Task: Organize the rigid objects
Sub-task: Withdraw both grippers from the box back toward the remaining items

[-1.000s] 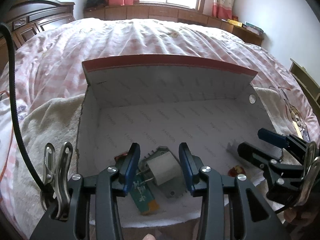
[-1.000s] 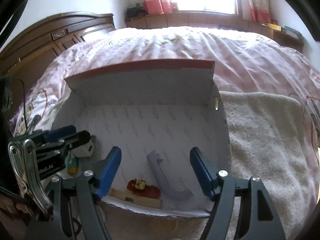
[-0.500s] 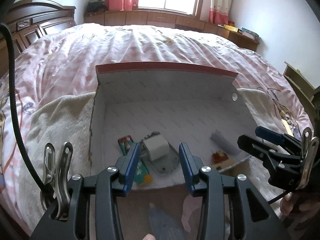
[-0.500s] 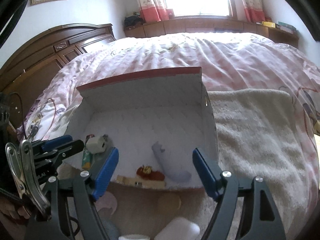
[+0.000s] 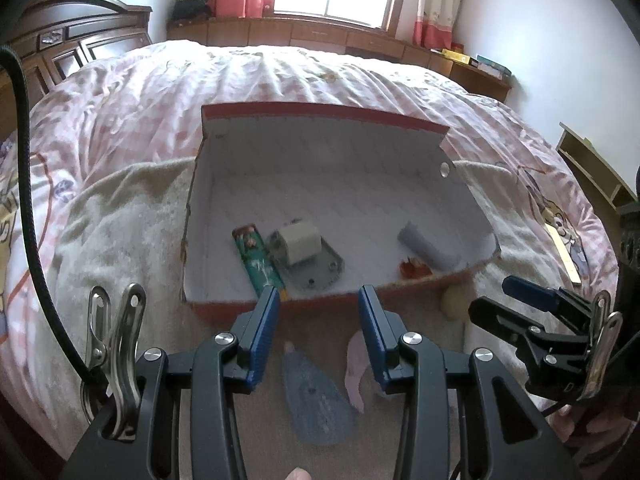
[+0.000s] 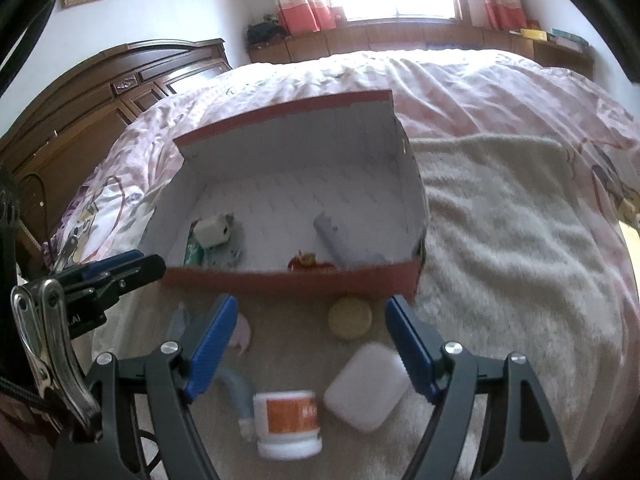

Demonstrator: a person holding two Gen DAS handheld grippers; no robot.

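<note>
Hovering over a cream blanket (image 6: 500, 240) on the pink bed (image 5: 132, 92): both grippers (image 5: 319, 334) (image 6: 310, 350) released, empty.

In your right wrist view, lower centre, the white jar (image 6: 289, 424) is motion-blurred, its orange label unreadable. The box's near wall (image 6: 292, 282) hides the lower part of the red trinket (image 6: 308, 261).

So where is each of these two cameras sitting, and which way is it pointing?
Left wrist: rides the left gripper, facing the bed; its open blue fingers frame the box.
Right wrist: rides the right gripper, open above a white case and jar.
Shared: the box, and each view catches the other gripper.
</note>
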